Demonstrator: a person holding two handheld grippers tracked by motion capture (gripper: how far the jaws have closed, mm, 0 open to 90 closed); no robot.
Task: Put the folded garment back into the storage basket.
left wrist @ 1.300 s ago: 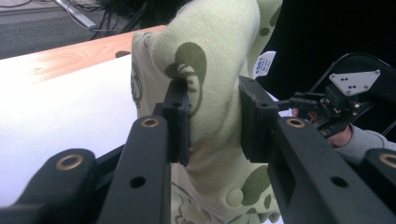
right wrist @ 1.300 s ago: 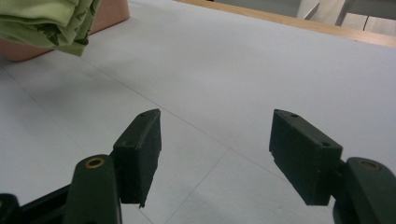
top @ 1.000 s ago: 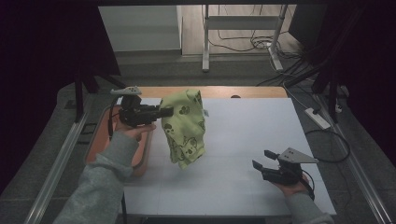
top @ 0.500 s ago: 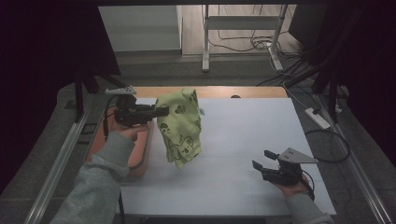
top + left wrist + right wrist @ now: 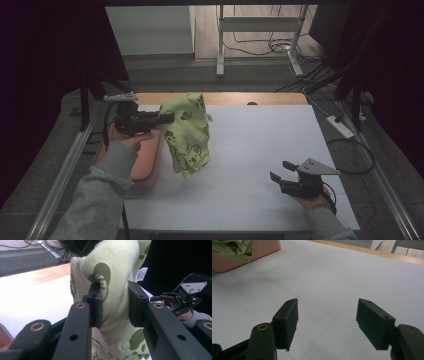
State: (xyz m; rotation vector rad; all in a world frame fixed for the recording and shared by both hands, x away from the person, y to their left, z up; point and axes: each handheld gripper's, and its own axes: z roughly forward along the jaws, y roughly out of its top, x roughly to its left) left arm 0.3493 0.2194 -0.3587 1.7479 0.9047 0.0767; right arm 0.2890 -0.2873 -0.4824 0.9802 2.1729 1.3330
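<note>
A pale green garment [image 5: 187, 135] with dark green prints hangs in the air over the left part of the white table [image 5: 260, 145]. My left gripper [image 5: 167, 117] is level and shut on its upper edge. In the left gripper view the pads [image 5: 96, 305] pinch a bunched fold of the garment [image 5: 115, 275], and a small white label [image 5: 141, 274] sticks out behind it. My right gripper [image 5: 281, 171] rests low near the table's front right. Its jaws stand open with nothing between them [image 5: 327, 315] over bare table. The right gripper [image 5: 161, 297] also appears far off in the left gripper view.
A salmon-pink basket [image 5: 150, 165] sits at the table's left edge, below the hanging garment; the right gripper view shows it too, basket [image 5: 262, 252]. A wooden strip [image 5: 260, 98] runs along the far edge. A power strip [image 5: 340, 126] and cables lie beyond the right side.
The left gripper and the hanging garment have drifted a little to the left. The right gripper has stayed still.
</note>
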